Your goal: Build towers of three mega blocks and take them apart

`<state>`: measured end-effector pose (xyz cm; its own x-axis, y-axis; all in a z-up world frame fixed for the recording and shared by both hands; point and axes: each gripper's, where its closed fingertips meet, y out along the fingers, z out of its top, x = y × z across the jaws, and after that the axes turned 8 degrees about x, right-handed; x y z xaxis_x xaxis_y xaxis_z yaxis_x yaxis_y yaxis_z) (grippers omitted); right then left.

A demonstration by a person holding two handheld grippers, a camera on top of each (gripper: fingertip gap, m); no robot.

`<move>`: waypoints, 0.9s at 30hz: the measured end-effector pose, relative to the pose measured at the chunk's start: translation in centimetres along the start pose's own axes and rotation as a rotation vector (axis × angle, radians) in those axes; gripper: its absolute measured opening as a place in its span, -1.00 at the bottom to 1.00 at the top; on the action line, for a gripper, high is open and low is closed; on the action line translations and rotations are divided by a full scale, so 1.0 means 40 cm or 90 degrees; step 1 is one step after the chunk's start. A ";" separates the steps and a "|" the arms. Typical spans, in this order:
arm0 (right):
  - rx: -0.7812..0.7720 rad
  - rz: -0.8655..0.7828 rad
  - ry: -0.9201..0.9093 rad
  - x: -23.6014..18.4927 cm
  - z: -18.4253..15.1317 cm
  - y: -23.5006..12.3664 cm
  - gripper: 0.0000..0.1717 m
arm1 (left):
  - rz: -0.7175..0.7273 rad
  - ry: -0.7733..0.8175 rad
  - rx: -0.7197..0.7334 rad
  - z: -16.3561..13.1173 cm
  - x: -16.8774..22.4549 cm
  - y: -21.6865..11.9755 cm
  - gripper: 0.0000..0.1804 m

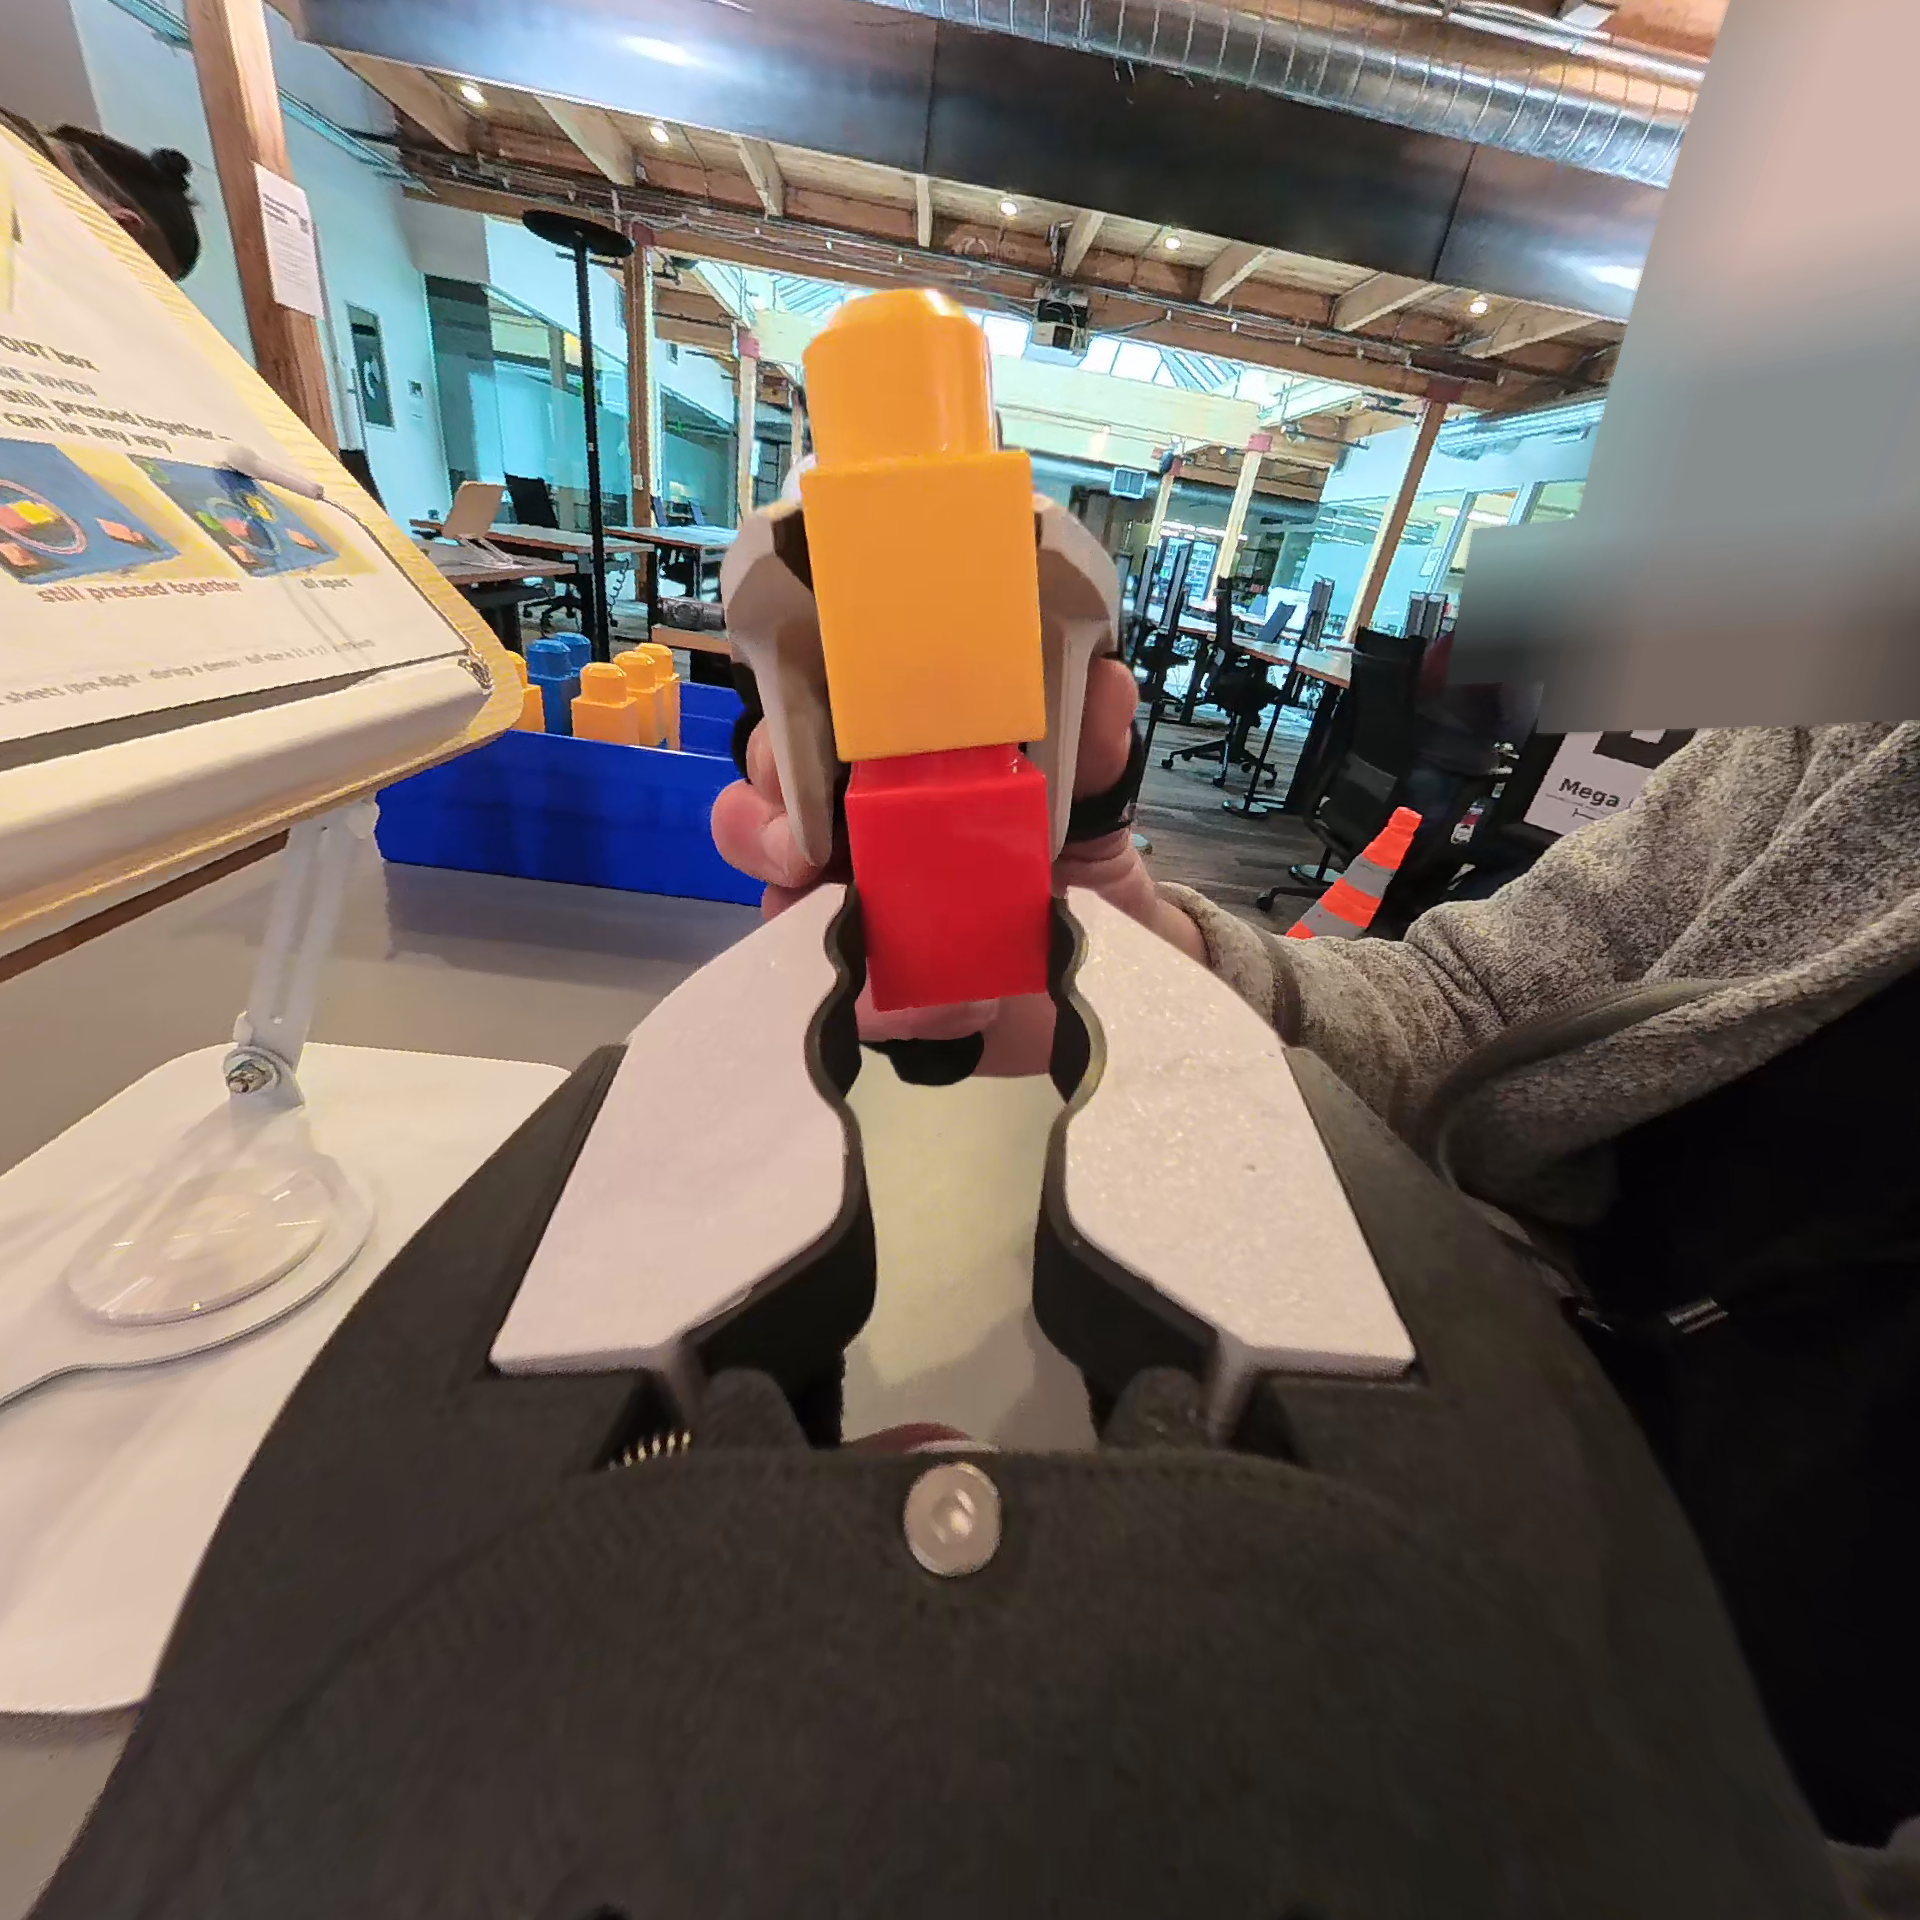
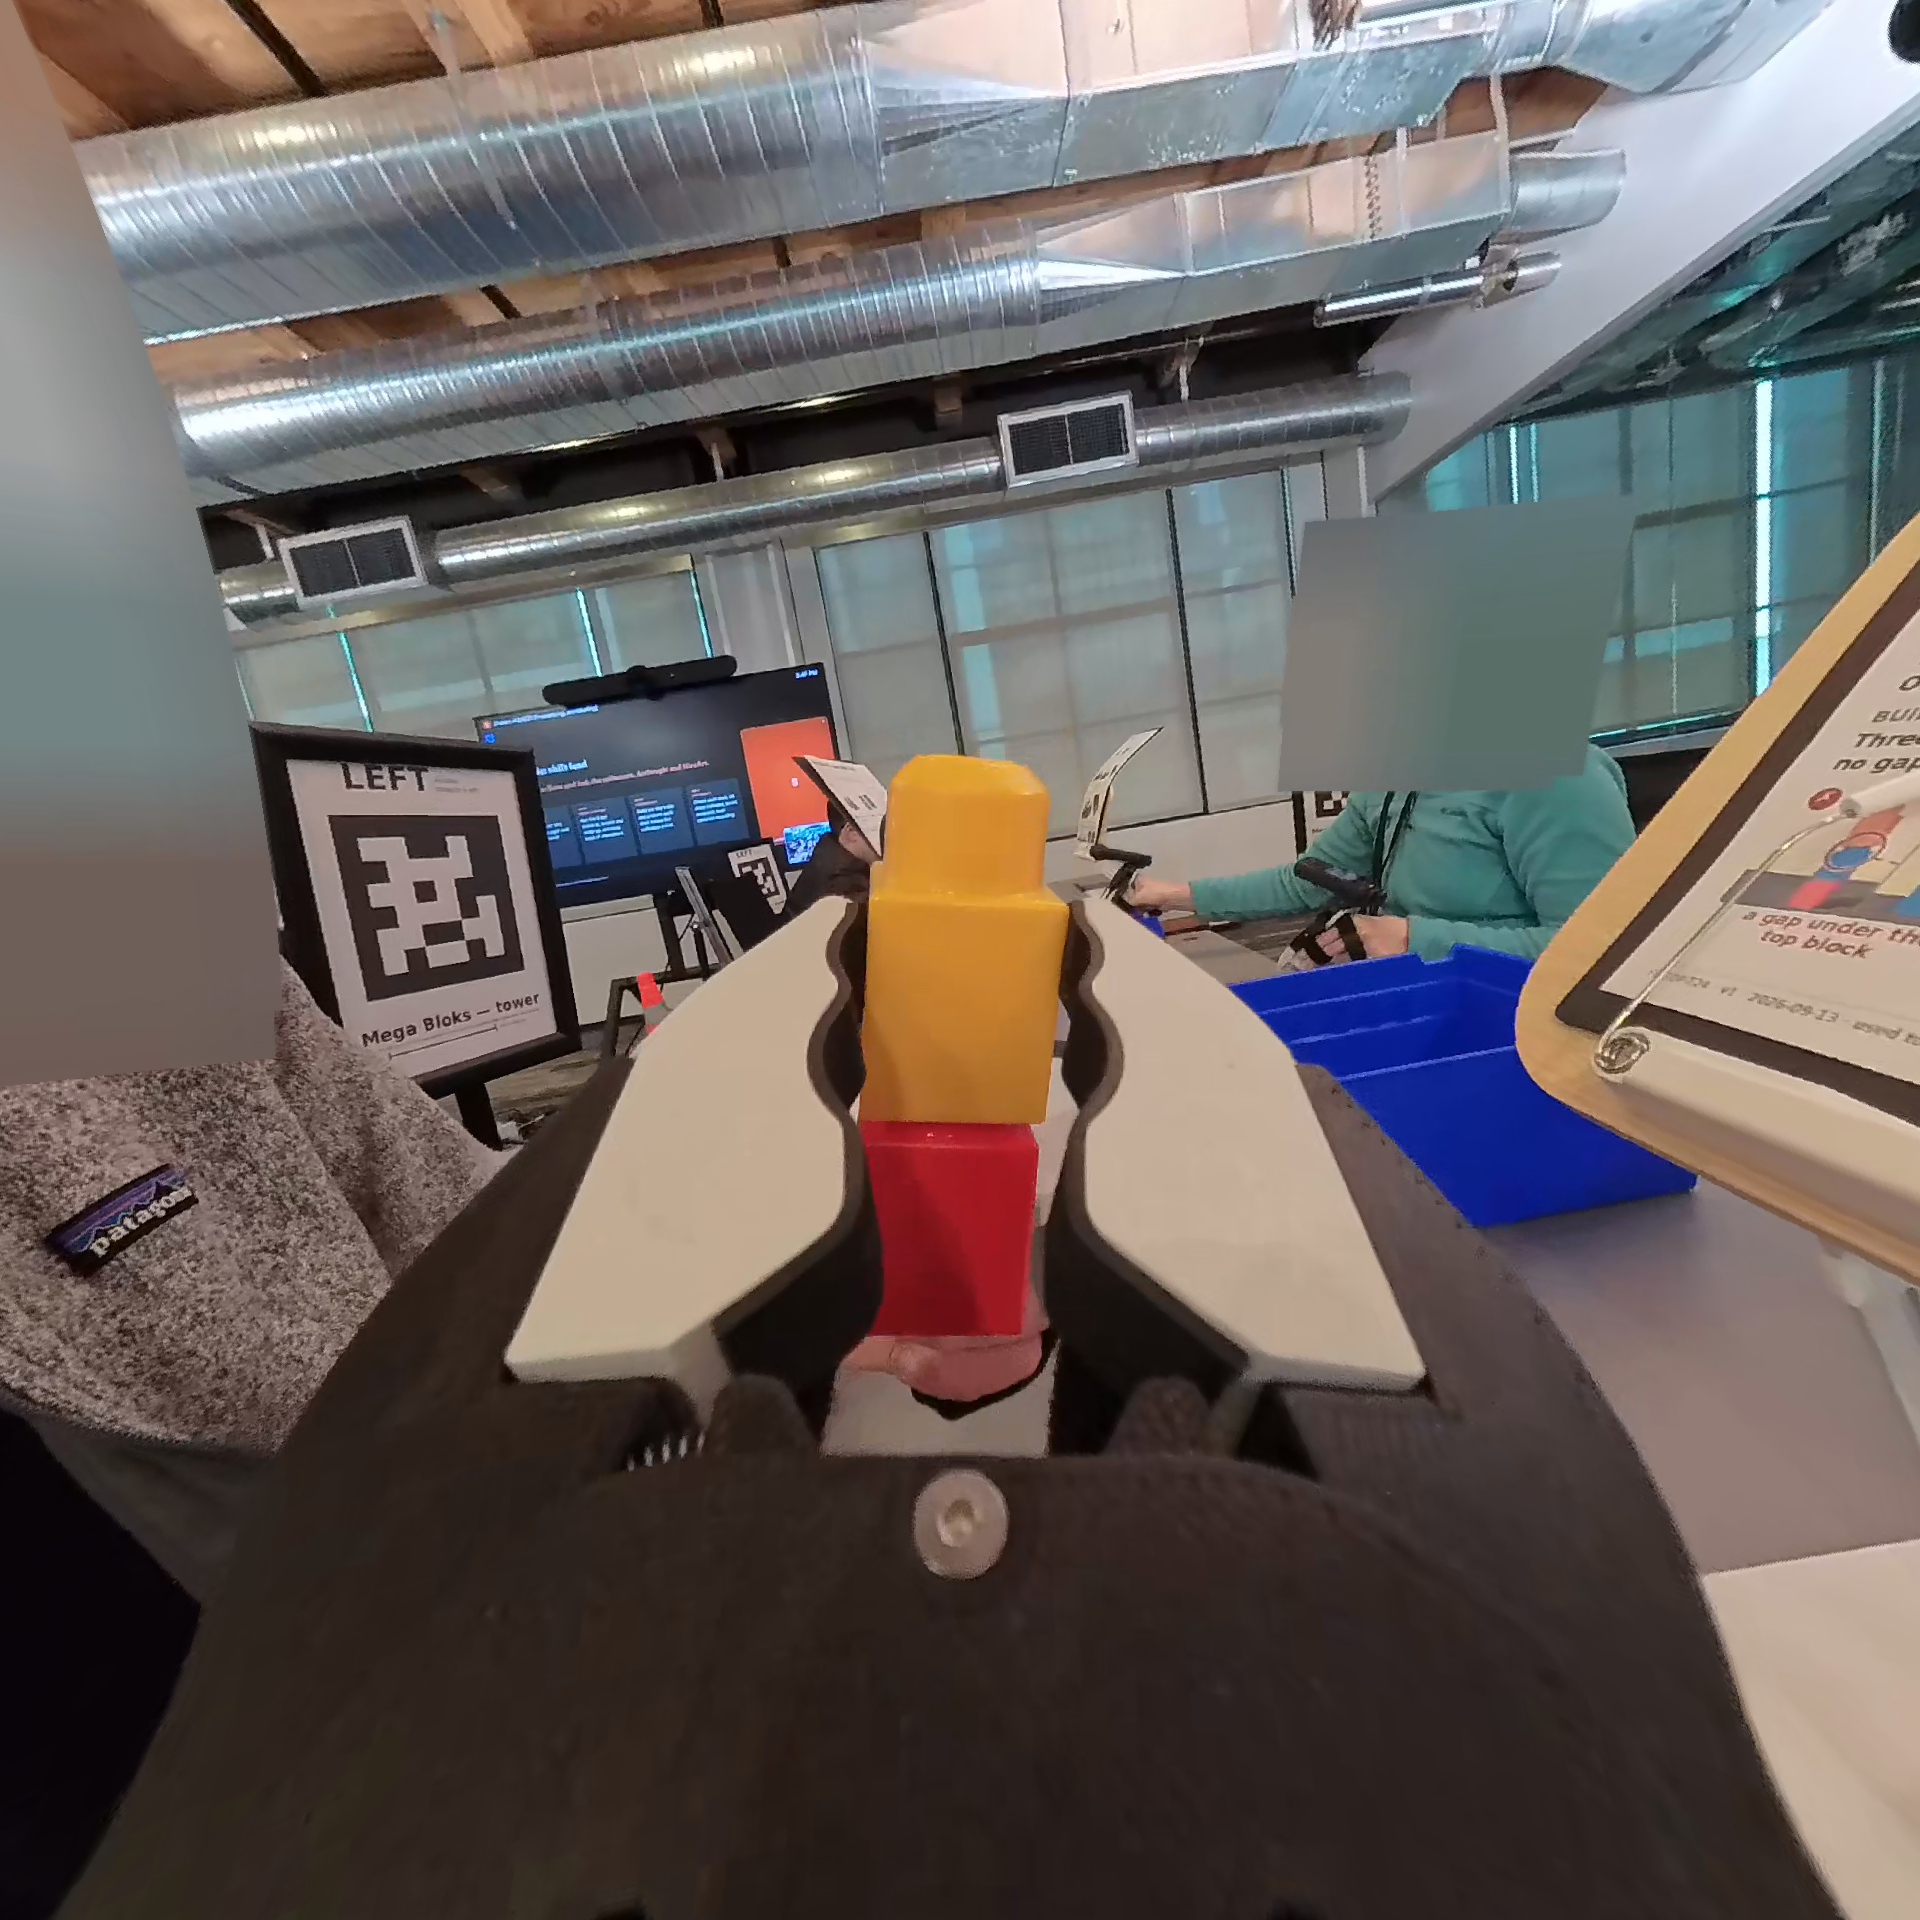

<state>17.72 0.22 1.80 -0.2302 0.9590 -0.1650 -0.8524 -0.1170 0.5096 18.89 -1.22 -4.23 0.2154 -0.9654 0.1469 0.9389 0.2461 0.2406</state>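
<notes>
- Red square plastic block (image 1: 951, 894) sits pinched between the left gripper (image 1: 954, 935) pads, under the orange block.
- Orange studded plastic block (image 2: 961, 997), stacked on the red one, is clamped by the right gripper (image 2: 964, 966), above the grey table (image 1: 499, 966).

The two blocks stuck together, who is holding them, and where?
Both grippers. The left gripper squeezes the red block by its sides. The right gripper squeezes the yellow block by its sides.
</notes>
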 end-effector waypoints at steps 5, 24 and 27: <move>-0.004 0.002 -0.003 -0.002 0.001 -0.001 -0.57 | 0.008 0.008 0.000 0.003 0.001 0.003 -0.64; 0.022 0.024 -0.018 -0.021 0.007 -0.004 -0.56 | 0.004 0.013 0.002 0.016 0.014 0.009 -0.64; 0.021 0.029 -0.020 -0.023 0.007 -0.004 -0.56 | 0.002 0.015 -0.002 0.017 0.015 0.008 -0.64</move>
<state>18.20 -0.59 2.11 -0.2536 0.9606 -0.1141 -0.8251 -0.1532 0.5437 19.12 -1.65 -3.40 0.2244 -0.9665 0.1243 0.9390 0.2486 0.2376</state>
